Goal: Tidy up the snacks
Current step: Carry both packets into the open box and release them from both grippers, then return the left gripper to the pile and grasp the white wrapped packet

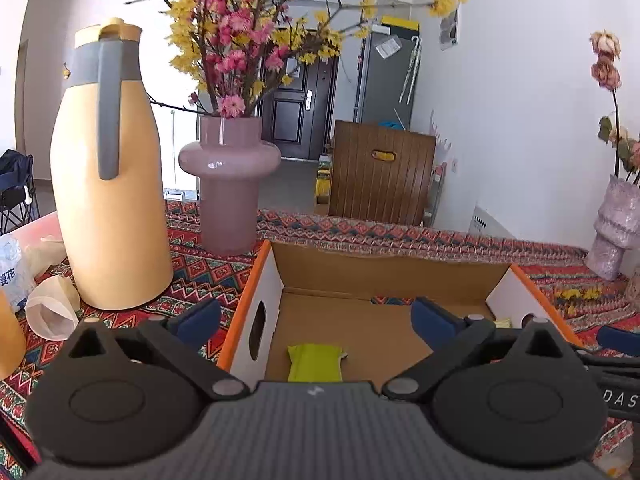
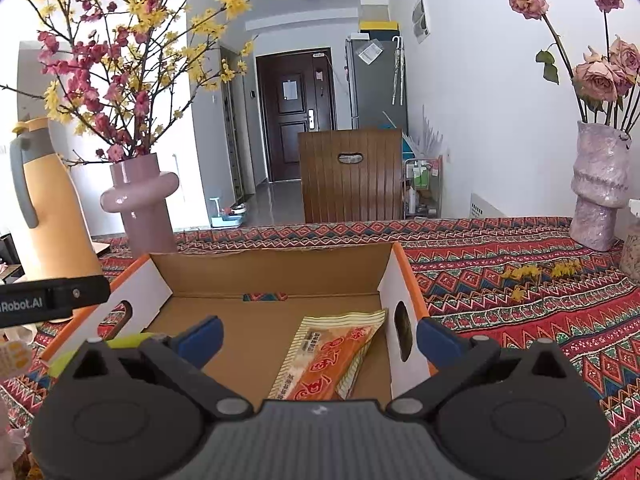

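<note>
Left of the left tool (image 1: 316,316) stands a yellow jug (image 1: 108,184) on the tabletop (image 1: 192,272). This tool is released, above a green snack (image 1: 316,362) in the cardboard box (image 1: 384,270). The right tool (image 2: 320,338) is released too; an orange snack (image 2: 332,360) lies before it, probably flat on the box floor.

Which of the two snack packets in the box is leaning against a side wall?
The orange snack packet: its far end leans against the cardboard box's right wall. The green snack packet lies on the floor near the left wall.
</note>
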`<state>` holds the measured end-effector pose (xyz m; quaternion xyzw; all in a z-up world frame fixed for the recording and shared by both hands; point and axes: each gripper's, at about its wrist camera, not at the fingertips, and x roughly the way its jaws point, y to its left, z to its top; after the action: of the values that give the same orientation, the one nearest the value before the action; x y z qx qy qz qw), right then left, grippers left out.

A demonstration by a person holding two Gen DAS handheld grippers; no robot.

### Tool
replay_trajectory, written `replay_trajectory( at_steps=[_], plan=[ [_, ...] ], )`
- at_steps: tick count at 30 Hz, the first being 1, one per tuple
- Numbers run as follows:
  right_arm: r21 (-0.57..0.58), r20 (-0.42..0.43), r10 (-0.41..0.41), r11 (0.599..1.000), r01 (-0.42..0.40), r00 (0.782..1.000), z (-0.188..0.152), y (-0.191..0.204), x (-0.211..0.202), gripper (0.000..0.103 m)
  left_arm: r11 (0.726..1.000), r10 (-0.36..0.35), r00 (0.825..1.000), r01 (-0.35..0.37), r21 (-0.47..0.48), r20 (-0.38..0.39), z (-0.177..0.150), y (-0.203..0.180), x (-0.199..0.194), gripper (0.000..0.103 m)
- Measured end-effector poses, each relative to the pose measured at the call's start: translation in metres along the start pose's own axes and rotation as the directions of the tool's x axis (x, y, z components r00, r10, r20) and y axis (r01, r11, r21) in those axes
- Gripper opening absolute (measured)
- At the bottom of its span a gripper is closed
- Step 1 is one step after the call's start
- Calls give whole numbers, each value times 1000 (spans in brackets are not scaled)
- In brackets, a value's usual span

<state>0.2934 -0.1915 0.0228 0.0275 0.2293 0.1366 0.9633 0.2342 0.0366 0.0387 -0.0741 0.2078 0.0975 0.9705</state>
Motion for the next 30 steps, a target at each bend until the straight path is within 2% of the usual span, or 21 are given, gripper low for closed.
replay_trajectory(
  at_steps=[5,9,13,22,30],
  plan=[
    [17,35,-10,1000,10,999,7,-4,-14,103,1000,-8,999,9,-19,45,7,2,-25,103],
    [18,77,-2,1000,1,997,10,-6,-44,103,999,-33,997,35,-30,76,12,5,-49,103],
    [4,79,1,1000,-1,997,3,-7,-69,103,998,-53,993,56,-29,102,4,11,-73,103],
    [-1,-21,-4,1000,4,1000,-46,-17,-104,103,1000,-14,1000,14,18,-1,-34,35,-91,103],
    [7,-125,-47,999,48,991,-89,-29,-117,103,1000,15,996,-14,21,-84,-74,61,-95,103]
  ],
)
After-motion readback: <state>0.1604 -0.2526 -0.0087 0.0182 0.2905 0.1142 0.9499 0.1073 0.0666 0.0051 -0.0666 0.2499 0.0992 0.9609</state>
